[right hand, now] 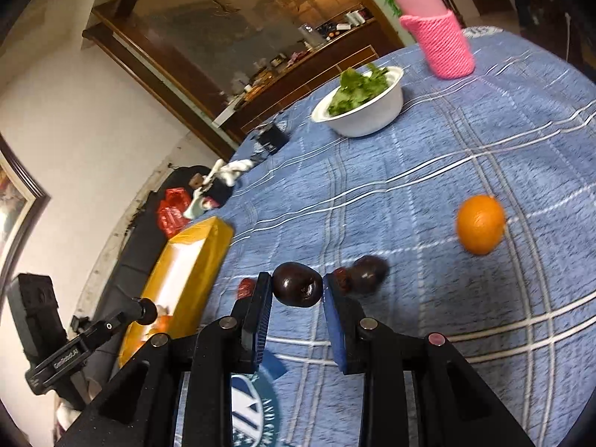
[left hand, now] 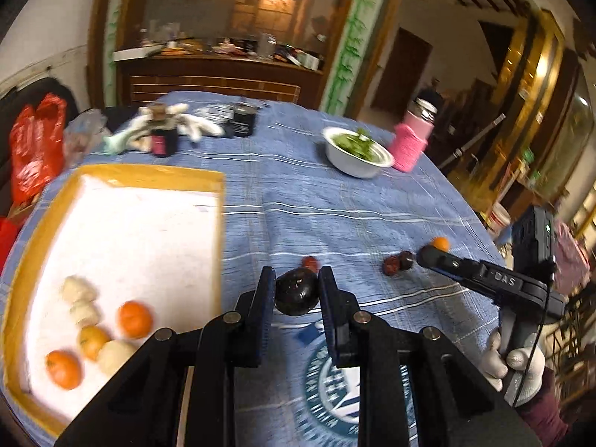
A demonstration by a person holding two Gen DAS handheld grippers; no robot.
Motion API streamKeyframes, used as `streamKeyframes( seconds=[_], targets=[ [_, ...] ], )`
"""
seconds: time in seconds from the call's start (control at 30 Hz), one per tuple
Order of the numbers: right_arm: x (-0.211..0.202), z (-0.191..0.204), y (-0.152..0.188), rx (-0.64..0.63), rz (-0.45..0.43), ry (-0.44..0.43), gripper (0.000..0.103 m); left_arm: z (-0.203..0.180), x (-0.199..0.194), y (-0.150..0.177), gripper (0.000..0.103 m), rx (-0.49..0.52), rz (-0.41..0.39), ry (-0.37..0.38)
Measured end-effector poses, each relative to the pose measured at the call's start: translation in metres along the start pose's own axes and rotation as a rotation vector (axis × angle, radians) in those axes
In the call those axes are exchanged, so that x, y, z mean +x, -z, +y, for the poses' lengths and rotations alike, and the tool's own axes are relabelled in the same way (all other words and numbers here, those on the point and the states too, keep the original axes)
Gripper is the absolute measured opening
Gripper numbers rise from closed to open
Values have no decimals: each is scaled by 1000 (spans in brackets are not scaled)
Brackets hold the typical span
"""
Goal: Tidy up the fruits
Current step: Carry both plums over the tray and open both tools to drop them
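Jaws grip round, glossy dark plums point(left hand: 297, 292) point(right hand: 297, 284).

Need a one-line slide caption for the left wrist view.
Left gripper shut on a dark plum above the blue tablecloth, beside the yellow-rimmed tray of oranges.

place: home dining room | evidence: clothed table point(left hand: 335, 201), cluttered wooden sideboard point(left hand: 216, 74)

The desk point(right hand: 484, 130) is covered in woven blue cloth with pale stripes, matt and slightly rough; the dark plum point(right hand: 297, 285) in the right tongs point(right hand: 296, 292) is smooth and glossy; the orange point(right hand: 480, 223) looks matt and finely dimpled; the flask point(right hand: 441, 43) wears a ribbed pink knitted sleeve under a shiny metal neck; the bowl point(right hand: 372, 115) is smooth white.
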State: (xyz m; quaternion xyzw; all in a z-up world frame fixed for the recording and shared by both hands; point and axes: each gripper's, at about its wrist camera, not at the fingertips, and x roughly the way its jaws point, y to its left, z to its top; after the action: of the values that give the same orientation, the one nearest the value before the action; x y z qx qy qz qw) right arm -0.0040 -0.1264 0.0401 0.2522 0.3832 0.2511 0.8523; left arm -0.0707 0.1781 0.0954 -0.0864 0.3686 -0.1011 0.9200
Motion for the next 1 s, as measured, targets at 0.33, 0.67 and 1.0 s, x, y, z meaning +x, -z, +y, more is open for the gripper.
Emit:
streamKeyframes(
  seconds=[0.33, 0.67, 1.0],
  targets=[
    [35, 98, 47, -132, 153, -96, 32, 95, -33, 29, 23, -190, -26, -100],
    [101, 186, 84, -282, 288, -115, 33, 152, -53, 48, 23, -280, -54, -180],
    [143, 215, 81, -386, 299, -17, 33, 172, -48, 57, 25, -335, -36, -156]
  ],
)
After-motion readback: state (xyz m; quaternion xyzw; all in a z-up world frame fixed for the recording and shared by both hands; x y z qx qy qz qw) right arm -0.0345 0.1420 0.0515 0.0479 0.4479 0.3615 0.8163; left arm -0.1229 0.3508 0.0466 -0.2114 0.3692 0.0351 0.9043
